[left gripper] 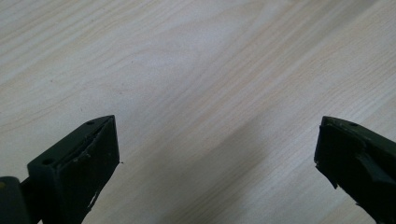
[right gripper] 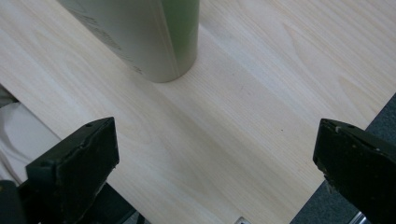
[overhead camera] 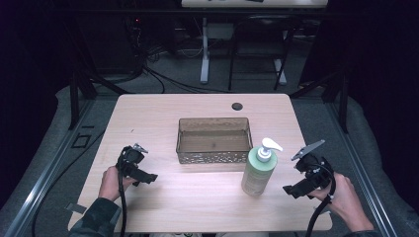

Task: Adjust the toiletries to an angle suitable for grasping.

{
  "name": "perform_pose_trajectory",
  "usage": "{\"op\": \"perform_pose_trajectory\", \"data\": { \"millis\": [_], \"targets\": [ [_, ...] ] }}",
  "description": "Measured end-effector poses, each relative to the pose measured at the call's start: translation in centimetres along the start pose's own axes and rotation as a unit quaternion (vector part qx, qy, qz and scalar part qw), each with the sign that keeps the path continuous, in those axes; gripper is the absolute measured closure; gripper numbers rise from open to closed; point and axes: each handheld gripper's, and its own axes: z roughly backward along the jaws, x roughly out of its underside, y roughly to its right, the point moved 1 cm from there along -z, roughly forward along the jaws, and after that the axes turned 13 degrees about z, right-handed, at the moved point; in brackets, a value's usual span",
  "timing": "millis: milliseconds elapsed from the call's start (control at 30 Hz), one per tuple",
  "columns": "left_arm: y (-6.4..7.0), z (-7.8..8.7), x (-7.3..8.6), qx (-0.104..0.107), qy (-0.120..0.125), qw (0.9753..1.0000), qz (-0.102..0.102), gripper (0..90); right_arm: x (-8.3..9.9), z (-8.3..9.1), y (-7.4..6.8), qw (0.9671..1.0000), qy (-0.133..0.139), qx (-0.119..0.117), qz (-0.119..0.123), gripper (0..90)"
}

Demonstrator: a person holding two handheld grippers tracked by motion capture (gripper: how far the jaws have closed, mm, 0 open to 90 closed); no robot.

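2 hand-held grippers, left (overhead camera: 146,177) and right (overhead camera: 292,190), jaws apart, flanking pump bottle (overhead camera: 258,170).

In the right gripper view, the pump bottle (right gripper: 140,37) ahead of the jaws is cut off by the top edge, so its pump head is out of frame and its label print is too blurred to read. Both jaws run off the bottom edge.

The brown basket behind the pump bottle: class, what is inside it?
The brown basket looks empty; its bare bottom shows through the open top. The strip of floor just behind its near wall is partly screened by the perforated wall, so nothing small there can be ruled out.
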Motion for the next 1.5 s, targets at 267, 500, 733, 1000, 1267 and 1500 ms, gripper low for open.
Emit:
{"op": "perform_pose_trajectory", "data": {
  "millis": [267, 500, 733, 1000, 1267, 1500],
  "targets": [
    [0.1, 0.1, 0.0, 0.006, 0.003, 1.0, -0.001, 0.0, -0.6, 0.8, 0.1, 0.9999, -0.008, -0.005, 0.013, 0.3],
    [0.0, 0.1, 0.0, 0.005, 0.002, 1.0, 0.0, 0.0, -1.7, 1.9, 0.1, 0.9996, -0.007, -0.003, 0.028, 0.3],
    [0.0, 0.1, 0.0, 0.003, 0.001, 1.0, -0.002, 0.0, -2.6, 2.6, 0.1, 0.9991, -0.016, -0.005, 0.039, 0.3],
    [0.0, 0.1, 0.0, 0.003, 0.001, 1.0, -0.002, 0.0, -3.8, 3.8, -0.2, 0.9983, -0.011, -0.008, 0.056, 0.3],
    [0.1, 0.0, 0.0, 0.003, -0.001, 1.0, -0.004, 0.0, -4.9, 4.8, -0.3, 0.9972, -0.014, -0.005, 0.073, 0.3],
    [0.1, 0.0, 0.0, 0.003, -0.003, 1.0, -0.003, 0.0, -6.2, 5.5, -0.5, 0.9963, -0.013, -0.008, 0.084, 0.3]
  ]
}}
